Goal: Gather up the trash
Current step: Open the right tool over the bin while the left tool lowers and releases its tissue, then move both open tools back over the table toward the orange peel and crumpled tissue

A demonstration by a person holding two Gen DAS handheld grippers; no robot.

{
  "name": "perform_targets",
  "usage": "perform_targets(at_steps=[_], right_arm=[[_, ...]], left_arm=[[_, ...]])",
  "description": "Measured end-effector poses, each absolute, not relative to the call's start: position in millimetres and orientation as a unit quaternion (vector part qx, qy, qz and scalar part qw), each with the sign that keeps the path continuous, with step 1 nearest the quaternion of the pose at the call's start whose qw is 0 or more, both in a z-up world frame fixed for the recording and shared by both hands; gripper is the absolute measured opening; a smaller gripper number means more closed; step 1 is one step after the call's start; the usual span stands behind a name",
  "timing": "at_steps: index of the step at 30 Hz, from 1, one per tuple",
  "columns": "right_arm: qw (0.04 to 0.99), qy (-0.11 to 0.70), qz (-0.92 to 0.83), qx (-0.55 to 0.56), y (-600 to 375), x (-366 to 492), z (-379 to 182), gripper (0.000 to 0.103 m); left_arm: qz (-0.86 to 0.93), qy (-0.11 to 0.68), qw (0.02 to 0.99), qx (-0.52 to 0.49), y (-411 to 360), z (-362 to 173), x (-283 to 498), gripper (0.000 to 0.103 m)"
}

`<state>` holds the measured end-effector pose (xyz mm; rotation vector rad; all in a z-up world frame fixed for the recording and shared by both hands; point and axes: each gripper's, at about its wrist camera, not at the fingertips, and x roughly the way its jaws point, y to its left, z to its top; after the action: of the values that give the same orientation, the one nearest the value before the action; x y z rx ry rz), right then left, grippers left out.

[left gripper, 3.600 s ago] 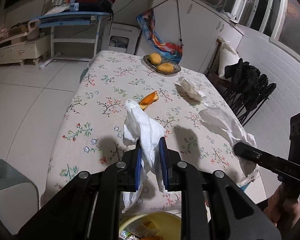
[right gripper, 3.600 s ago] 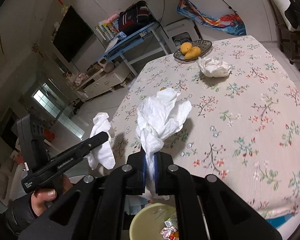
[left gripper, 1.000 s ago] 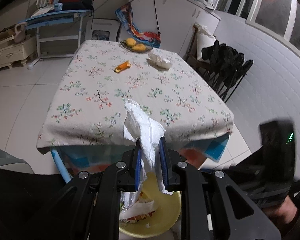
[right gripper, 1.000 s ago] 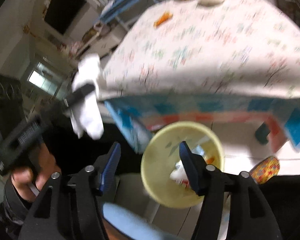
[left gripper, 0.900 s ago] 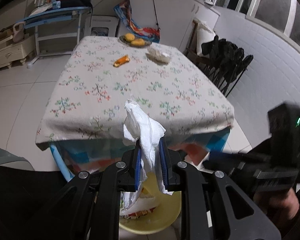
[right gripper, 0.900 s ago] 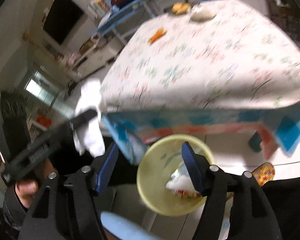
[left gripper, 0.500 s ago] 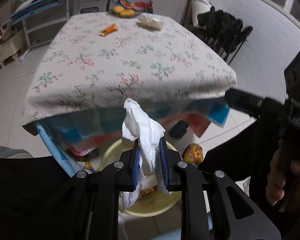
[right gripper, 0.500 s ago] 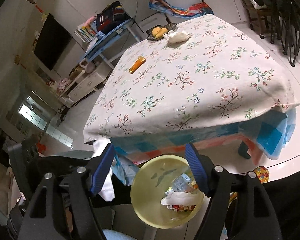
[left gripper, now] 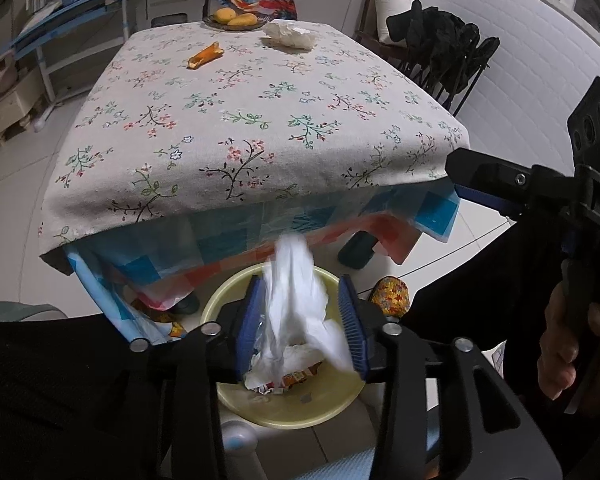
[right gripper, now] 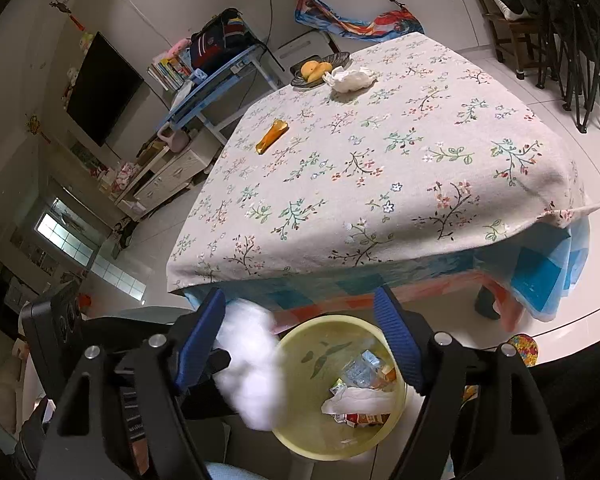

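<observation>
While the left gripper's jaws are opening, a white tissue sits blurred between its blue pads, no longer pinched, right above a yellow bin. In the right wrist view the same tissue shows as a white smear at the bin's near-left rim, beside the dark body of the left gripper.

Inside the bin lie another crumpled tissue and some printed wrappers; the left view shows this litter under the loose tissue. The bin stands on the pale floor just in front of the table, below the hanging edge of a blue and orange checked cloth.

The right gripper hangs above the bin with its jaws wide and opening further, and with nothing between the pads. From the left camera it appears at the right edge, a hand wrapped around its handle and one black finger reaching toward the table corner.

On the floral tablecloth, well away from the bin, an orange peel lies toward the far left, a crumpled tissue sits near the far edge, and just behind it is a dark dish of yellow fruit. Black folding chairs stand to the right of the table, and a blue desk stands at the back left.
</observation>
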<state>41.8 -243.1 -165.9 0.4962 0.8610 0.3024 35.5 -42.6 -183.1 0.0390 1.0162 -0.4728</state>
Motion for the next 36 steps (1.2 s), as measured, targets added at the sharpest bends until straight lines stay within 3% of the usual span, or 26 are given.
perform_targets(at_steps=[5,11,14,36], right_arm=[[0.869,0.410,0.144,0.237,-243,42,-165,0.074],[0.875,0.401,0.138,0.233,-246,41,-161,0.076],[0.882,0.394,0.132,0.223,-245,39,-157,0.078],[0.916,0.351,0.126,0.148,-234,90,-119,0.085]], left_arm=[[-0.217,0.473,0.854,0.017,-41,-179,36,0.049],[-0.167,0.419,0.893,-0.006,-24,-162,35,0.075],[-0.134,0.393,0.909,-0.034,-10,-153,38,0.081],[-0.067,0.316,0.945,-0.056,17,-108,104,0.087]])
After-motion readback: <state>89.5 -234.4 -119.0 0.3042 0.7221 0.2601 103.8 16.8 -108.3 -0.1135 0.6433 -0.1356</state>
